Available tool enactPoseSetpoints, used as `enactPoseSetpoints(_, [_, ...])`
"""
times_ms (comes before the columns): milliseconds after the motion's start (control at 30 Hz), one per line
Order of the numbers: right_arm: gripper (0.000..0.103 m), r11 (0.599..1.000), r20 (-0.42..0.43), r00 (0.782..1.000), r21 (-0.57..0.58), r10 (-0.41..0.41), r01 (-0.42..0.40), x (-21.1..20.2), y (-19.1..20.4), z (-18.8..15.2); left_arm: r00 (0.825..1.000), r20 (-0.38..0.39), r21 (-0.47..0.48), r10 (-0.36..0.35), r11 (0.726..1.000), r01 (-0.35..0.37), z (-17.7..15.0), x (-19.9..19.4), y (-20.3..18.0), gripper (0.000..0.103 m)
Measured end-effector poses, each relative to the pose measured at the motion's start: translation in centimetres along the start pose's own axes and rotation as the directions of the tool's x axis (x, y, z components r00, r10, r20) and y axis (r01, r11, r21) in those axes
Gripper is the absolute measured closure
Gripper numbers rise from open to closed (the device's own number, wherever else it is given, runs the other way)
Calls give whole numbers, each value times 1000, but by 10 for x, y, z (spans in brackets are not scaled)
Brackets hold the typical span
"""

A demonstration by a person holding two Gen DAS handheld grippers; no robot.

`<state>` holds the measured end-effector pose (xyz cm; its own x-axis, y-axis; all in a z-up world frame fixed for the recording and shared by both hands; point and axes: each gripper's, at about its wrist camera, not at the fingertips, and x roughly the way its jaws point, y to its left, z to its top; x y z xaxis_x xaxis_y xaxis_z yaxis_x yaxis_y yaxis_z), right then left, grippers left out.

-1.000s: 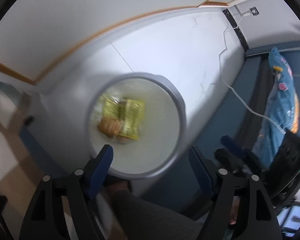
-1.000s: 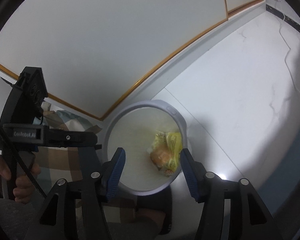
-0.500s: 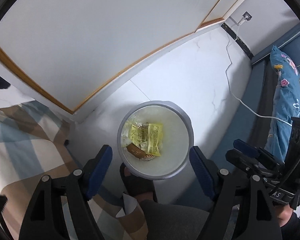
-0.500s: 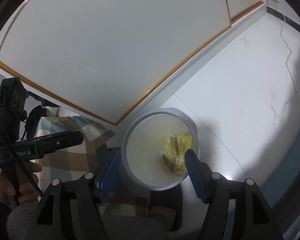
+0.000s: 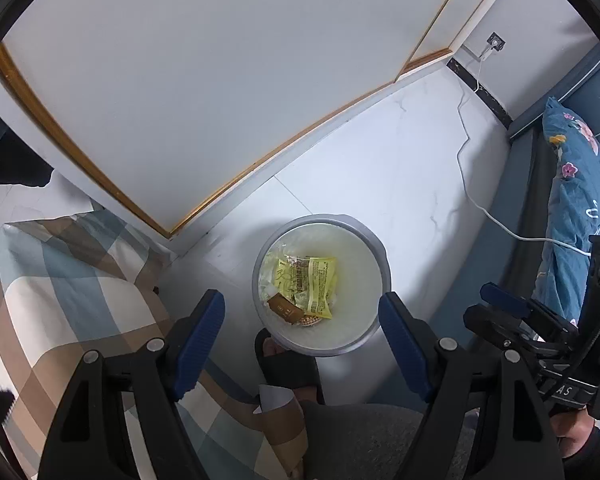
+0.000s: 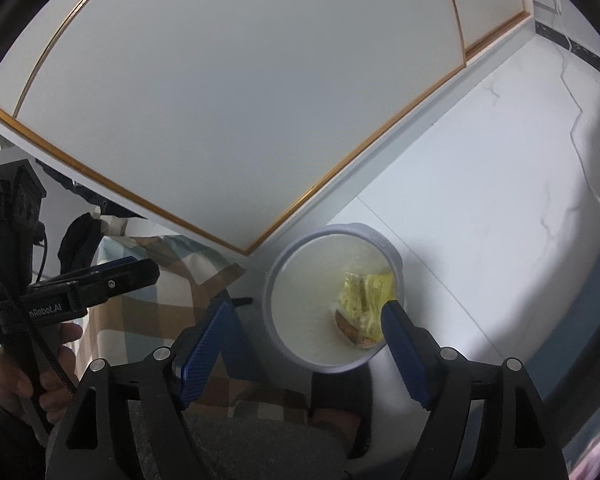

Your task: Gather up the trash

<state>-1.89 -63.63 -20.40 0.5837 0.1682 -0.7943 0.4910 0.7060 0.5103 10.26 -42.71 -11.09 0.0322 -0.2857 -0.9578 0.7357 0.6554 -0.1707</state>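
Crinkled yellow wrappers (image 5: 306, 280) and a brown packet (image 5: 286, 311) are already being held by a round, smooth-walled grey bin (image 5: 376, 248) on the pale marbled floor (image 5: 412, 176), suggesting collection is well advanced. Both the left gripper (image 5: 300, 322) and right gripper (image 6: 308, 330) are being carried wide open and empty above it.
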Motion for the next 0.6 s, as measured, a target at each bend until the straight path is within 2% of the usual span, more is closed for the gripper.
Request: enactPoseSetpoints(600, [24, 1000, 19, 1000, -8, -9, 9, -4, 1, 0, 1000, -7, -21, 11, 1000, -11, -4, -4, 3, 27])
